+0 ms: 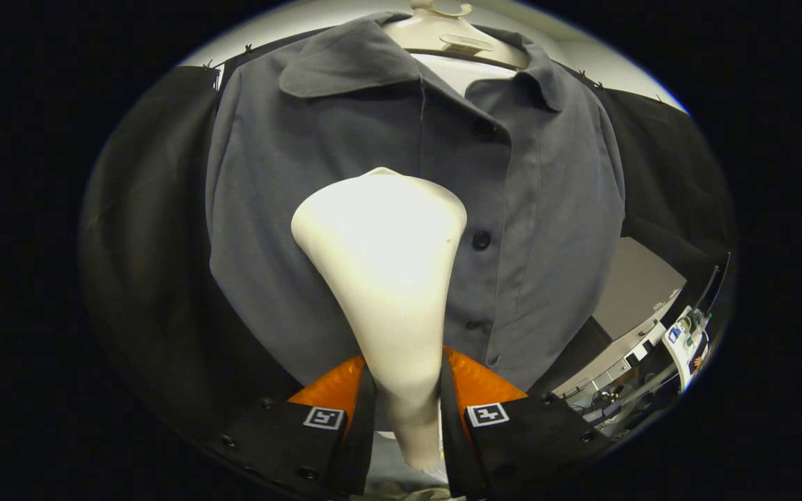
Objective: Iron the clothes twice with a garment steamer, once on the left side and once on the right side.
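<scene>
The grey shirt (345, 209) hangs buttoned on a pale hanger (453, 38) in front of the dark booth cloth, spread wide beyond the claw. It is thin, soft cloth that looks likely to give way and swing under any push, so the steamer head probably wants only light contact and a slow, even stroke; the hanger hook is the only thing keeping it up, and a hard drag downward could tug it off line. The row of dark buttons (481, 240) down the placket marks the middle, dividing the left panel from the right.

The garment steamer (383, 257) is a smooth, rigid, cream plastic body, broad at the head and narrowing to a slim neck. Its head sits against or just in front of the shirt's panel beside the placket; whether it touches cannot be told. It looks light enough for one grip, but glossy and tapered, so it may slip or twist if held loosely.

The claw (406, 410) is closed on that narrow neck, one finger pressing each side, which seems the right place: the thinnest section, where the fingers wrap furthest.
</scene>
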The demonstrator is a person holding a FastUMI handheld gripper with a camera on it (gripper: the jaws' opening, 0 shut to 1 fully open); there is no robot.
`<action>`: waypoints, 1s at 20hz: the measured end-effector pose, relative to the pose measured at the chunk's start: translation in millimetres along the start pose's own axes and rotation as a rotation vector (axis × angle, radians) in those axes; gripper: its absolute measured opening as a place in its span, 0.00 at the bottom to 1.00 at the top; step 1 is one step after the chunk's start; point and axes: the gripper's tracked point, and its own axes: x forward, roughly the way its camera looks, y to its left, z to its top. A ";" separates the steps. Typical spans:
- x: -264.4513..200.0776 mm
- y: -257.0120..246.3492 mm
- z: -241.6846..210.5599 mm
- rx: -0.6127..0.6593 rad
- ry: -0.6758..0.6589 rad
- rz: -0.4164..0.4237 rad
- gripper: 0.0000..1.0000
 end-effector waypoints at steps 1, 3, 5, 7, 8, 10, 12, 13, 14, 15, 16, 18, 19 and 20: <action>2.2 -0.3 -6.8 0.003 0.011 0.002 0.50; 6.0 -1.9 -19.0 0.007 0.035 0.004 0.50; 9.5 -0.9 -30.9 0.015 0.061 0.005 0.50; 11.4 -4.0 -42.4 0.022 0.086 0.003 0.50; 12.7 -7.0 -49.2 0.023 0.099 0.001 0.50; 14.7 -8.5 -60.4 0.024 0.123 -0.003 0.50; 16.1 -7.7 -70.1 0.026 0.142 -0.005 0.50; 16.7 -7.6 -74.7 0.026 0.151 -0.004 0.50; 18.7 -9.8 -81.0 0.025 0.160 -0.003 0.50; 20.2 -11.3 -87.0 0.024 0.170 -0.001 0.50; 21.9 -10.9 -93.8 0.021 0.180 0.001 0.50; 24.1 -11.5 -104.4 0.020 0.201 0.004 0.50; 25.5 -12.7 -109.2 0.020 0.211 0.004 0.50; 27.0 -13.3 -116.2 0.021 0.221 0.005 0.50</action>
